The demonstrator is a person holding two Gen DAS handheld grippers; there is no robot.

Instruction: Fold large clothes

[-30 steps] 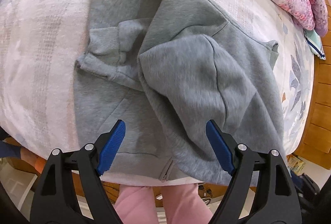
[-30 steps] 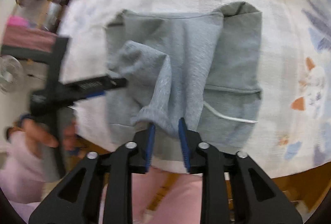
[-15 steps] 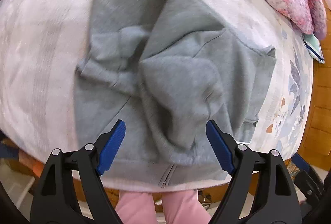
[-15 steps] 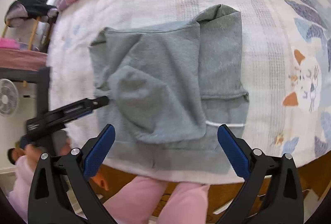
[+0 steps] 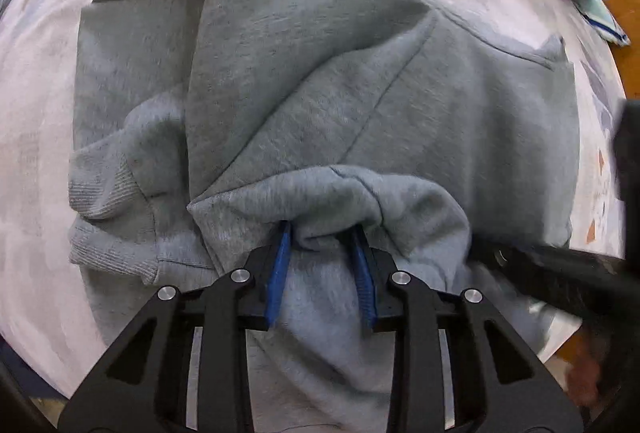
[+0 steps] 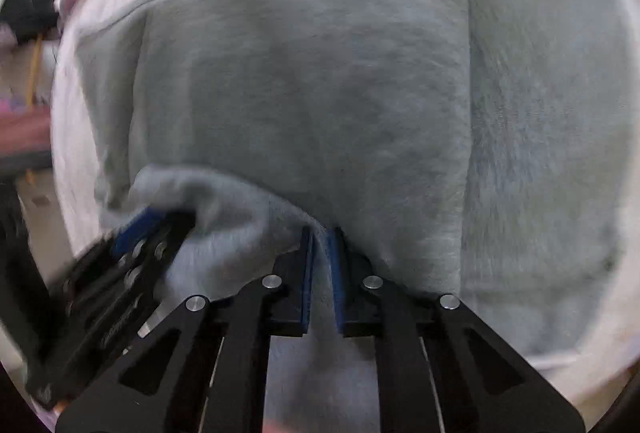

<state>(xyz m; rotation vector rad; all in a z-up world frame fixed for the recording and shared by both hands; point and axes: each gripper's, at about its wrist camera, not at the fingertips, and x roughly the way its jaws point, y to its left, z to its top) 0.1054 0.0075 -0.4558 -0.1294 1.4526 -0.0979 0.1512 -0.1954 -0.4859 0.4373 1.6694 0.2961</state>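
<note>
Grey hoodie [image 5: 320, 81] half-folded on the pale bed cover [image 5: 32, 81]

Thick, fleecy, sleeves folded inward; left gripper [image 5: 322, 253] and right gripper [image 6: 320, 253], jaws just closing, each pinch a bunched fold at its near edge.

Both the left gripper [image 5: 322, 233] and right gripper [image 6: 322, 233] have black skeletal arms with triangular cutouts, round silver screws and ribbed blue pads.
</note>
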